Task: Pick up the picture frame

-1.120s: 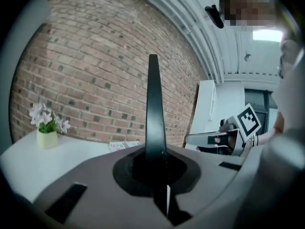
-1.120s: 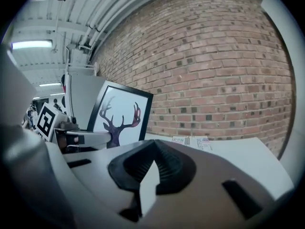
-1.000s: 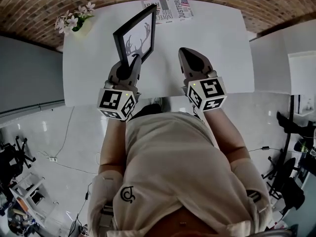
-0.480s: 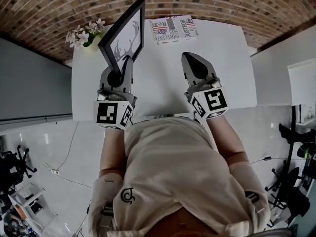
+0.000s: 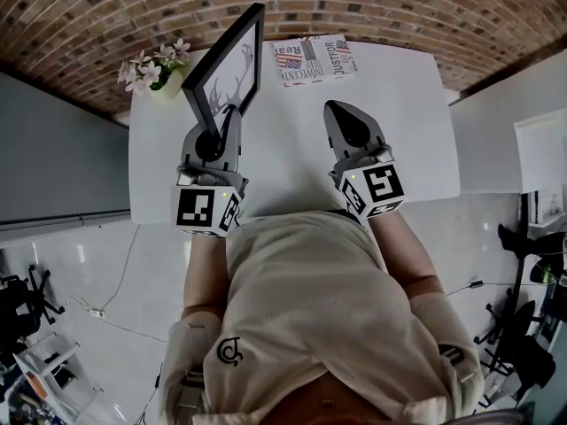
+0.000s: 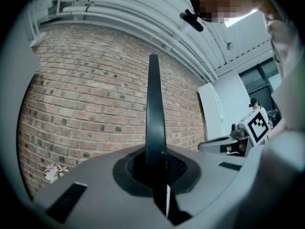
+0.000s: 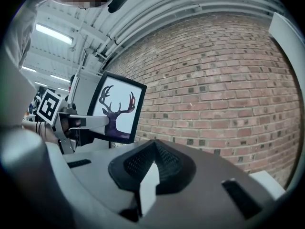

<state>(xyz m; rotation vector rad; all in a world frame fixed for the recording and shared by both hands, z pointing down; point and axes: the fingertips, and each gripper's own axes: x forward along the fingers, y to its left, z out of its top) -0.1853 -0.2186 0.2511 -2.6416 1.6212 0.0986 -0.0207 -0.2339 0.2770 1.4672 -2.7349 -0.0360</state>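
Note:
A black picture frame [image 5: 227,67] with a deer-antler print is lifted above the white table [image 5: 292,140], tilted edge-up. My left gripper [image 5: 229,112] is shut on its lower edge. In the left gripper view the frame [image 6: 155,118] shows edge-on as a thin black bar rising from between the jaws. My right gripper [image 5: 342,115] is shut and holds nothing, level over the table to the frame's right. From the right gripper view the frame [image 7: 118,107] and the left gripper [image 7: 97,122] holding it appear at the left.
A magazine [image 5: 310,58] lies at the table's far edge. Pink and white flowers [image 5: 152,67] stand at the far left corner. A brick wall [image 5: 372,7] runs behind the table. Grey floor lies at both sides.
The left gripper has risen with the picture frame, which now stands higher and nearer the flowers. The right gripper has also lifted a little. Both moved mostly before the last half second.

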